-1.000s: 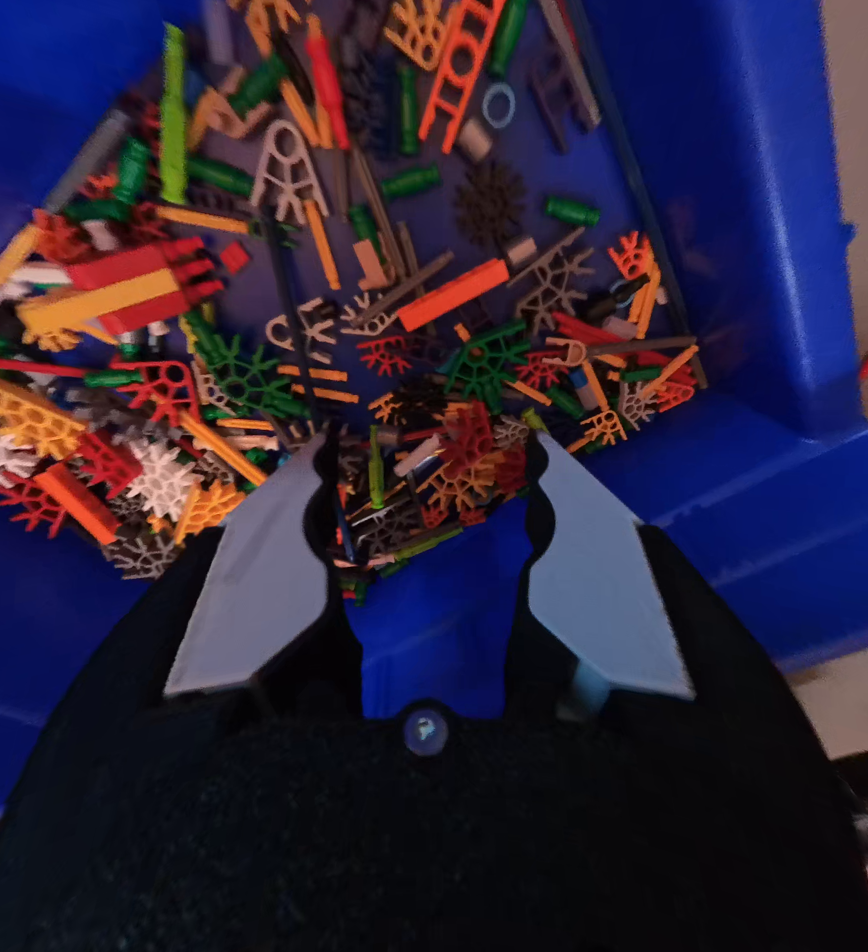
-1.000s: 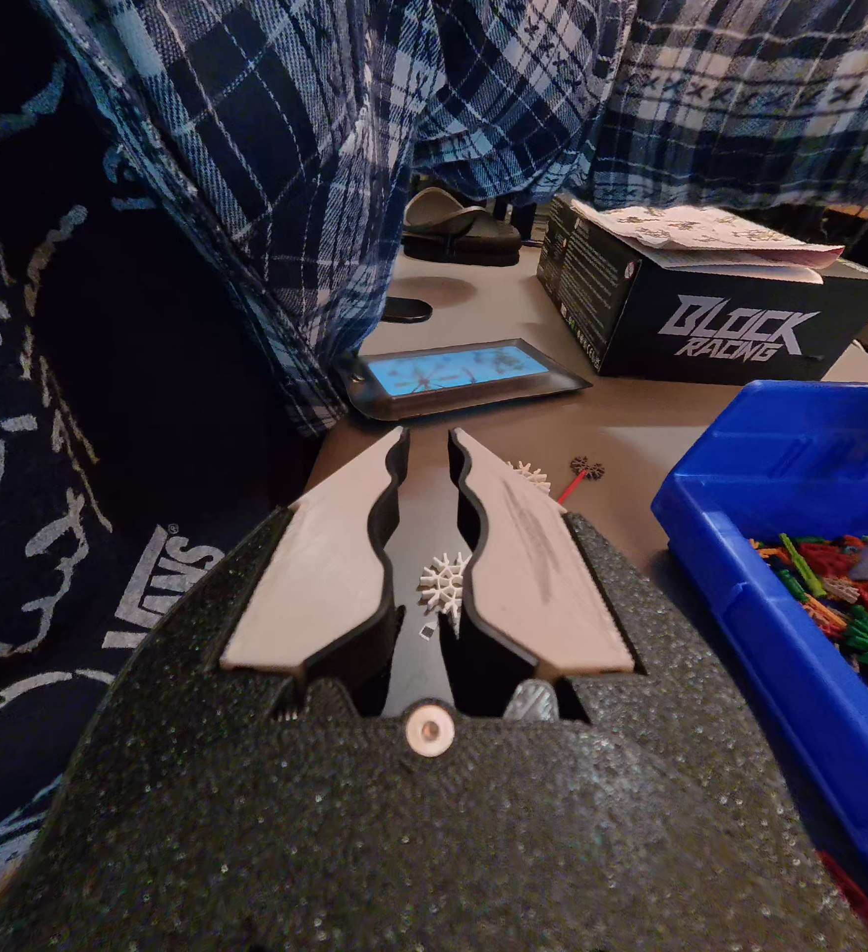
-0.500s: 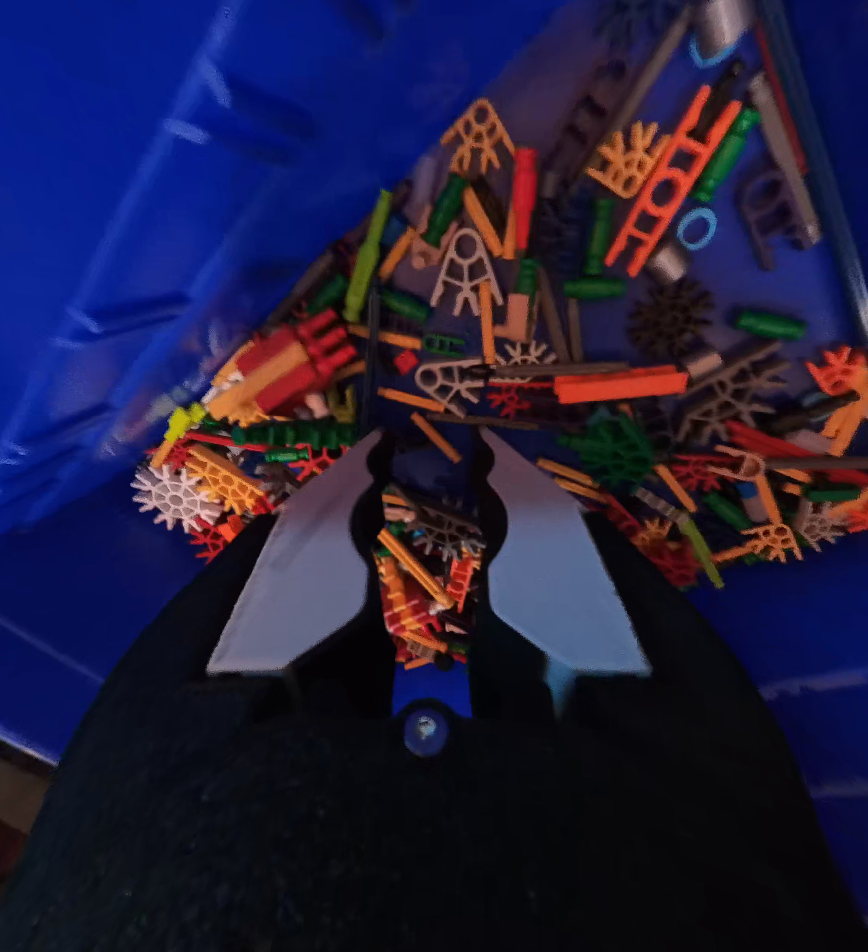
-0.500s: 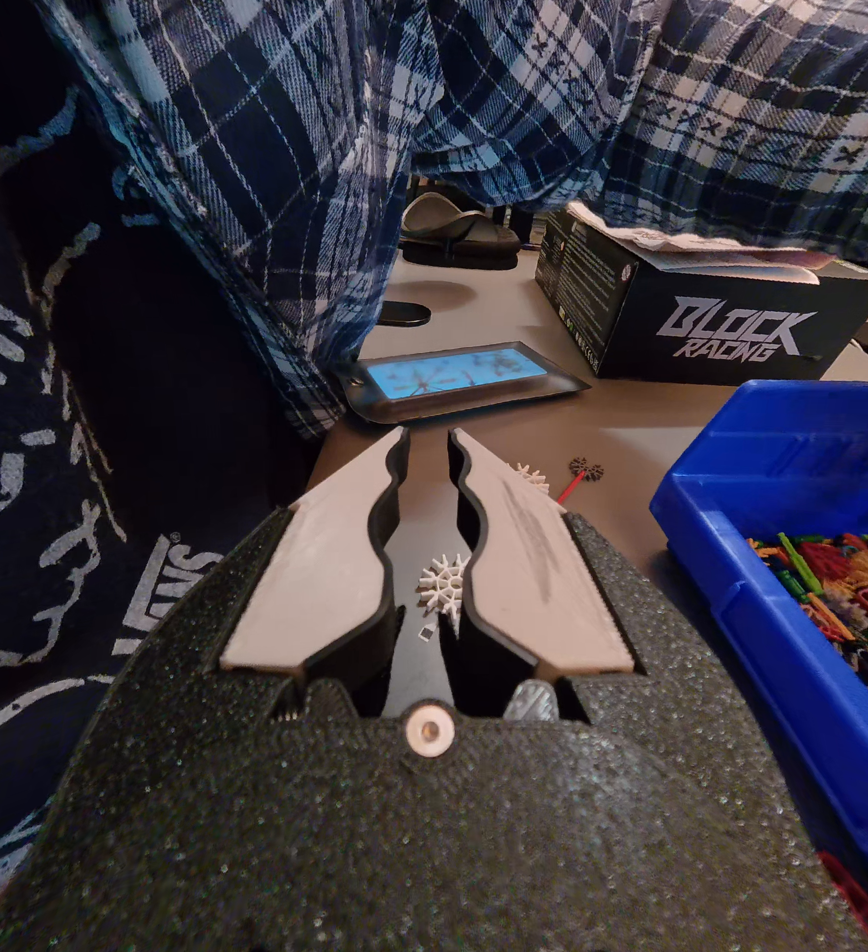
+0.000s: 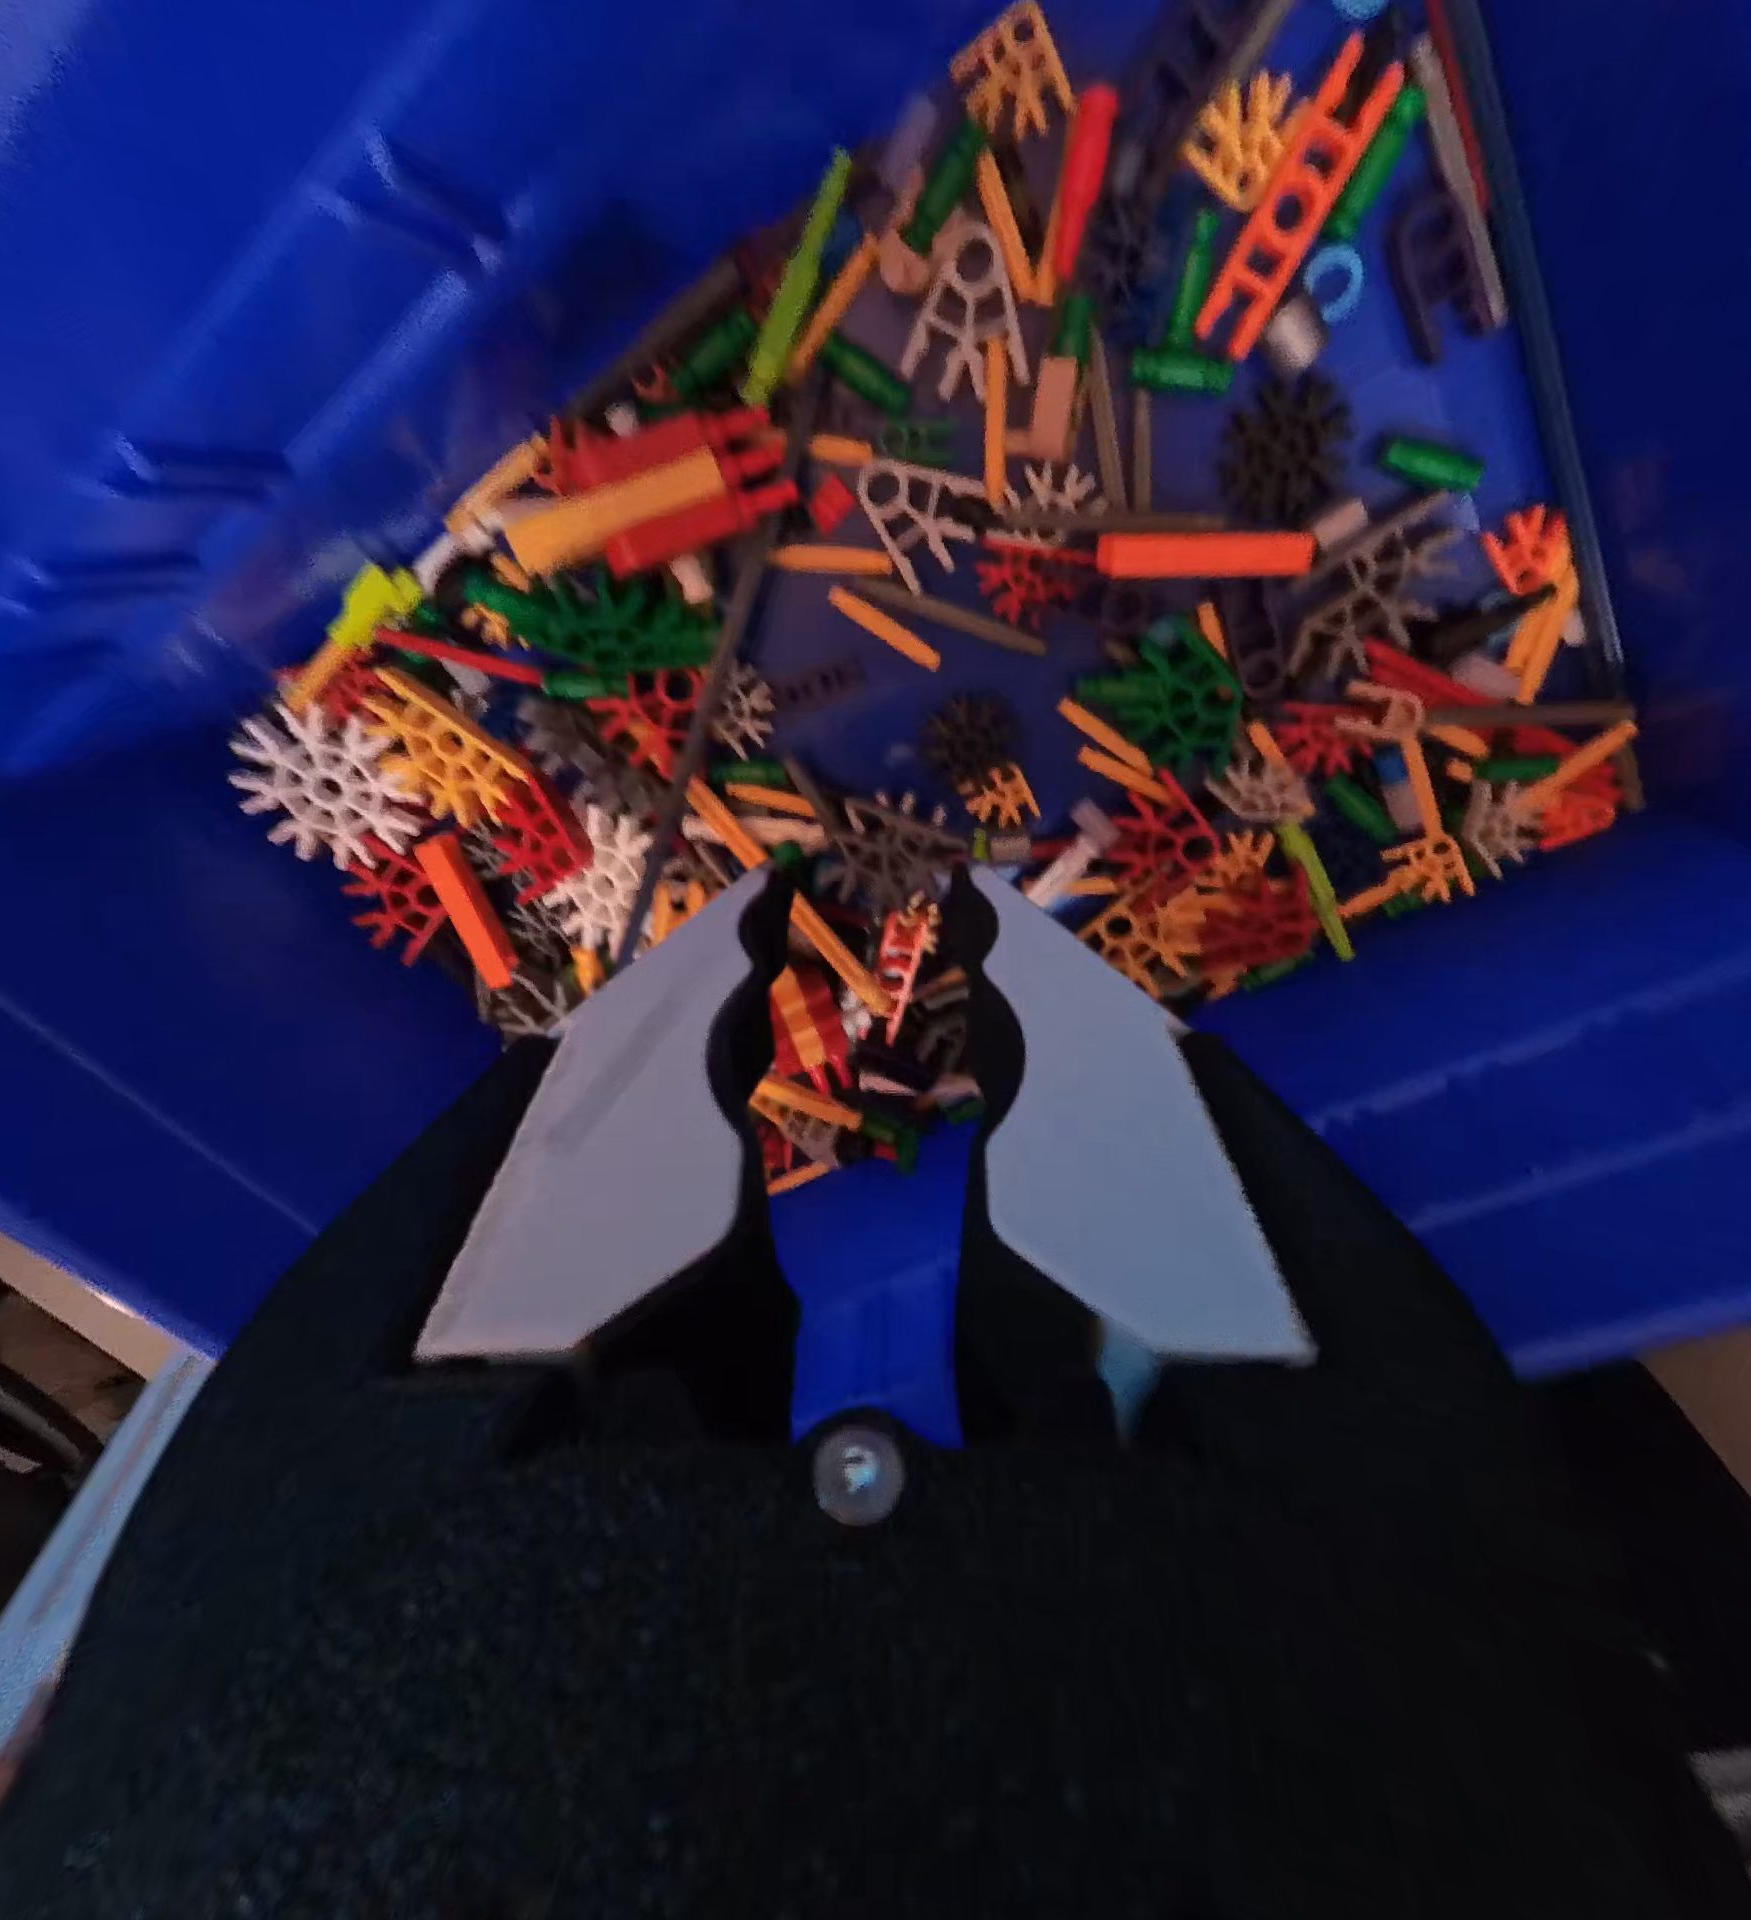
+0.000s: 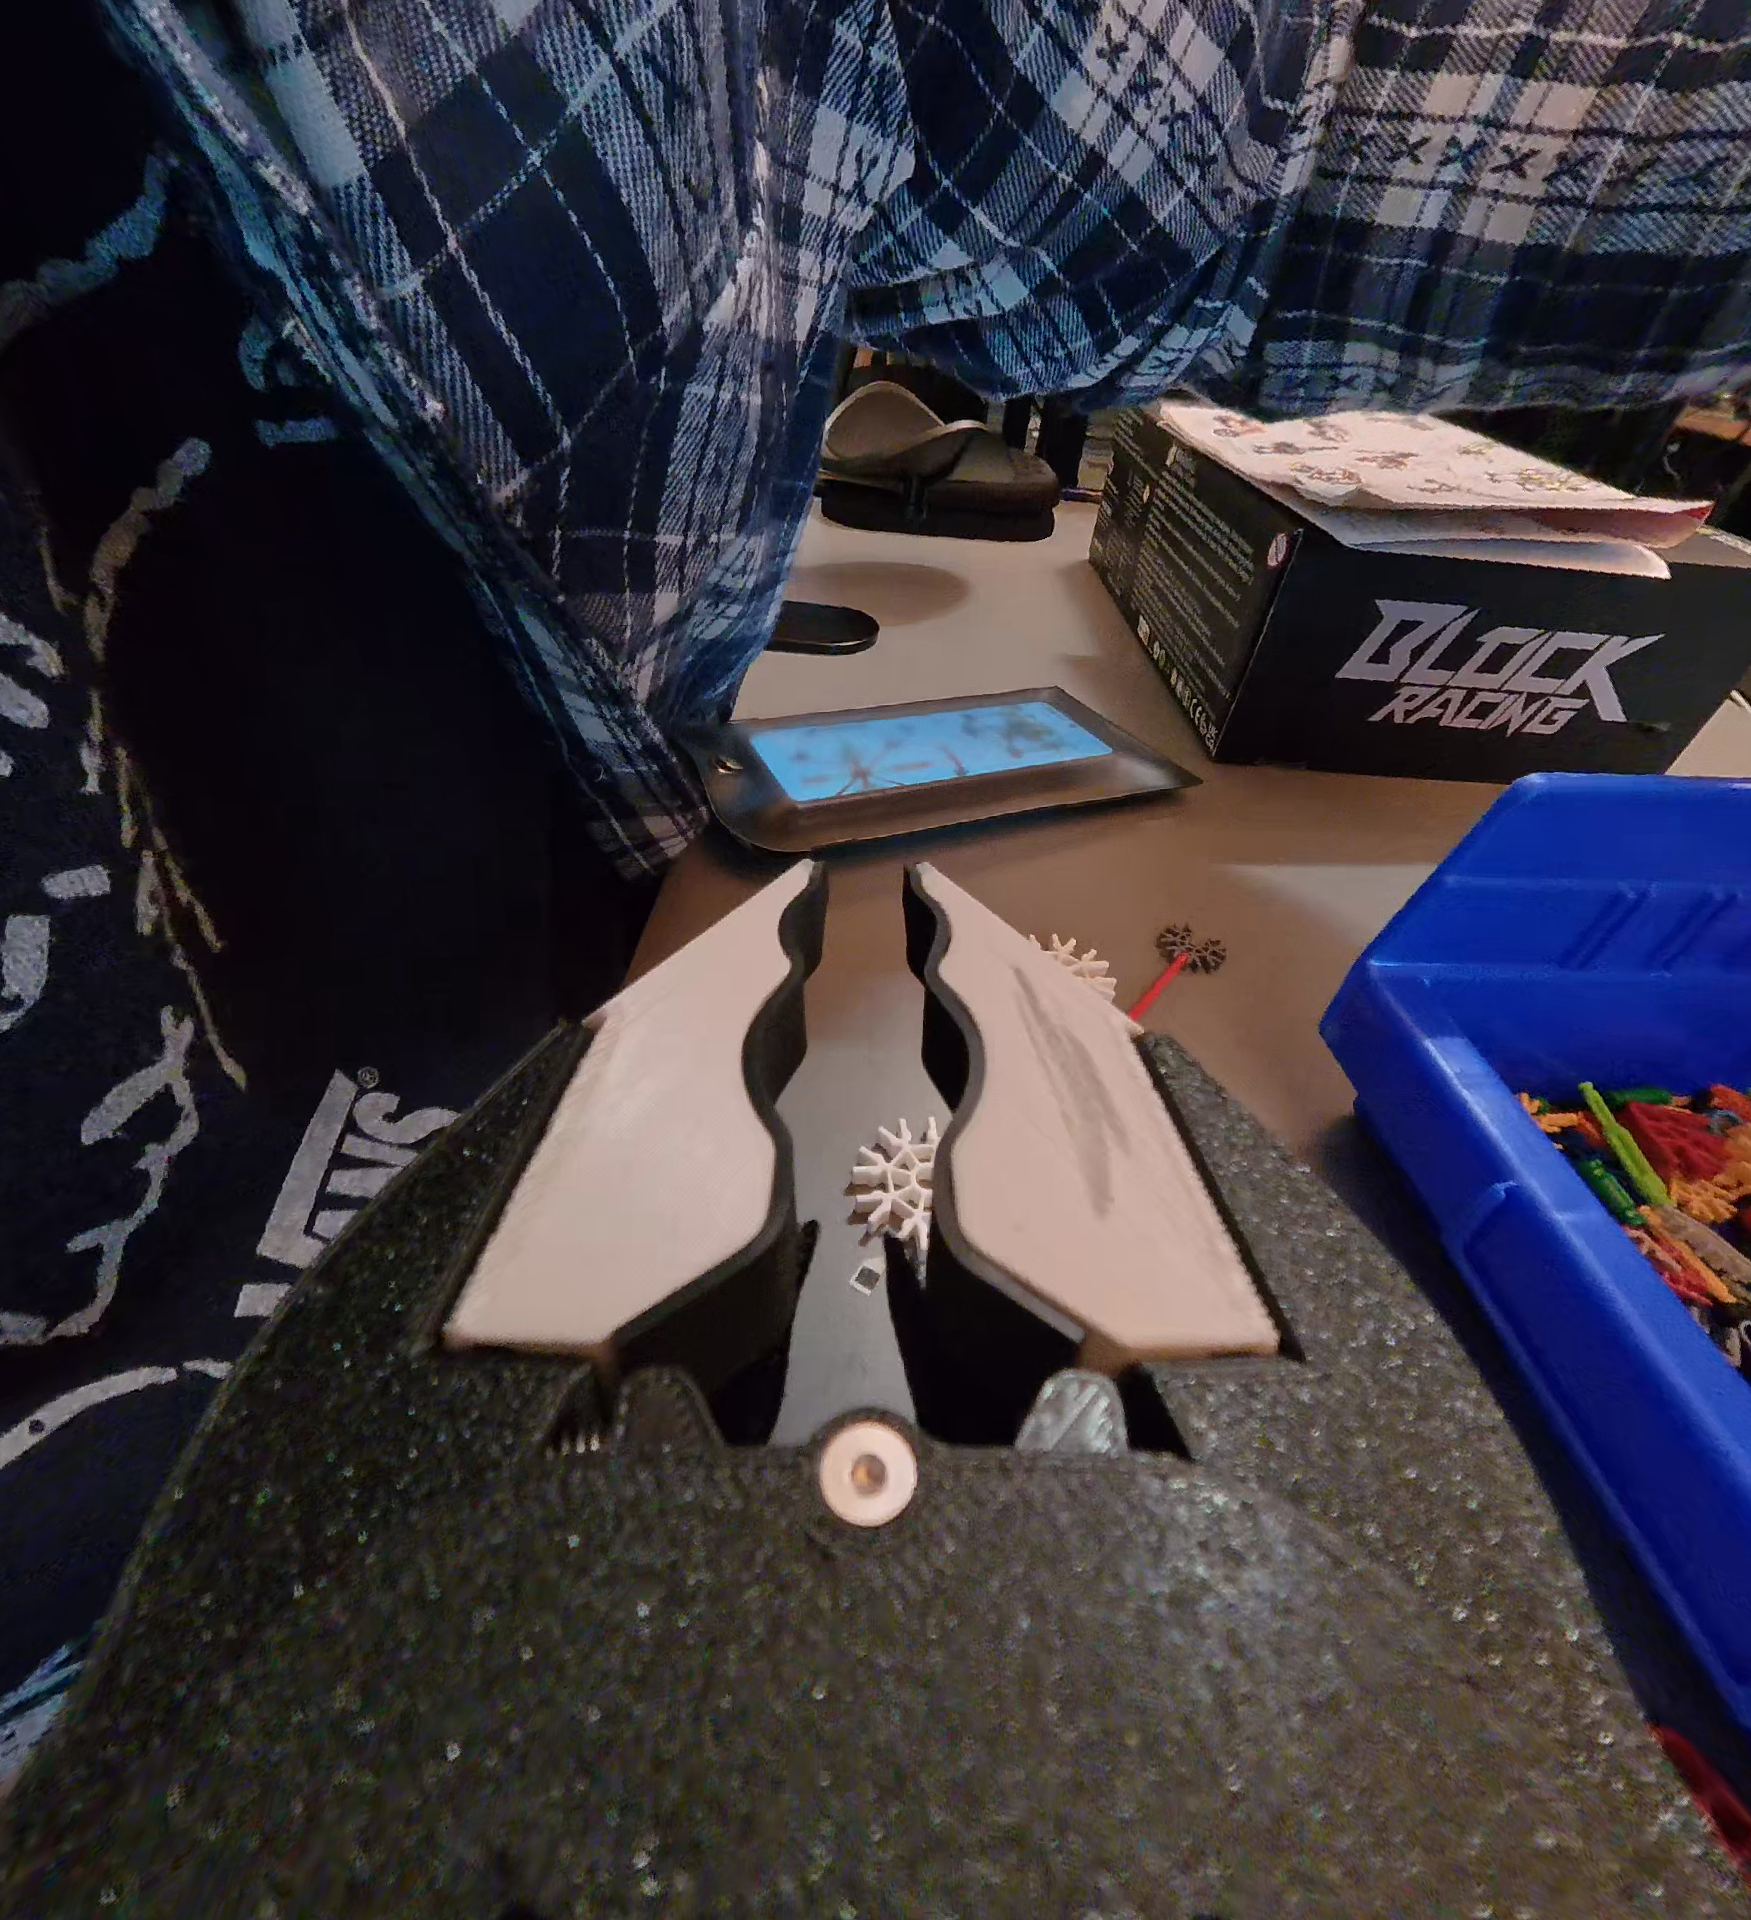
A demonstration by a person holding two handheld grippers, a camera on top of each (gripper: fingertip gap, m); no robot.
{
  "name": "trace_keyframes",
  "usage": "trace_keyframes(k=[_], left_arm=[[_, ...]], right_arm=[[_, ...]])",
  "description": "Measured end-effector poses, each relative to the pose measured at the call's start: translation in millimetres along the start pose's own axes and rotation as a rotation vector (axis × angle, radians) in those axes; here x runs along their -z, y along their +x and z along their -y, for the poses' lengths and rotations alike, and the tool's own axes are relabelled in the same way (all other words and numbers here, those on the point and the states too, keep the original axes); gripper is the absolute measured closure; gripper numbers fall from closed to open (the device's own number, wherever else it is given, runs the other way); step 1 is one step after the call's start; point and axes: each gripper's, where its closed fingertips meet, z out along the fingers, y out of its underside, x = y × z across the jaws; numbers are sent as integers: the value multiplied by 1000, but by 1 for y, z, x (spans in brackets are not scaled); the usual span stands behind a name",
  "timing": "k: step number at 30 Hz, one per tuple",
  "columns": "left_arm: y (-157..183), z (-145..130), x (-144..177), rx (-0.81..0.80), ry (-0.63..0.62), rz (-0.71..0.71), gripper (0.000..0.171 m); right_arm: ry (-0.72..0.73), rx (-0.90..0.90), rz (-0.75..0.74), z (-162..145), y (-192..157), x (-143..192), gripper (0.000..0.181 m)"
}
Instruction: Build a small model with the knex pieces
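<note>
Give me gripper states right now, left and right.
Left gripper: open, empty, over the loose parts in the blue bin.
Right gripper: open, holding nothing; a white snowflake connector lies between its fingers.

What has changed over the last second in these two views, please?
The left tongs narrowed their gap and swung over the heap of coloured plastic building pieces in the blue plastic bin, gripping nothing visibly. The right tongs stayed put, slightly apart, a white snowflake-shaped connector on the table between their fingers; the black cardboard box is unmoved.
</note>
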Motion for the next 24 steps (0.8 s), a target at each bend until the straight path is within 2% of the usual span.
trace_keyframes(k=[5, 7, 13, 16, 18, 21, 22, 24], left_arm=[[5, -38, -5, 40, -136, -30, 136], [11, -47, -7, 55, -168, -66, 128], [6, -46, -11, 50, -158, -59, 140], [1, -43, -15, 36, -165, -42, 159], [2, -38, -18, 33, -153, -58, 162], [-2, -29, -21, 48, -128, -40, 161], [1, -22, -21, 60, -89, -62, 154], [5, -3, -21, 83, 9, -100, 152]], right_arm=[[0, -3, -1, 0, 1, 0, 167], [0, -3, -1, 0, 1, 0, 167], [-1, -2, -1, -1, 2, 0, 167], [-3, 0, -2, -1, 2, 1, 167], [-3, 3, -2, -1, 2, 1, 167], [-3, 5, -2, -1, 2, 1, 167], [-2, 5, 1, -1, 2, 1, 167], [-4, 7, 2, -1, 2, 1, 167]])
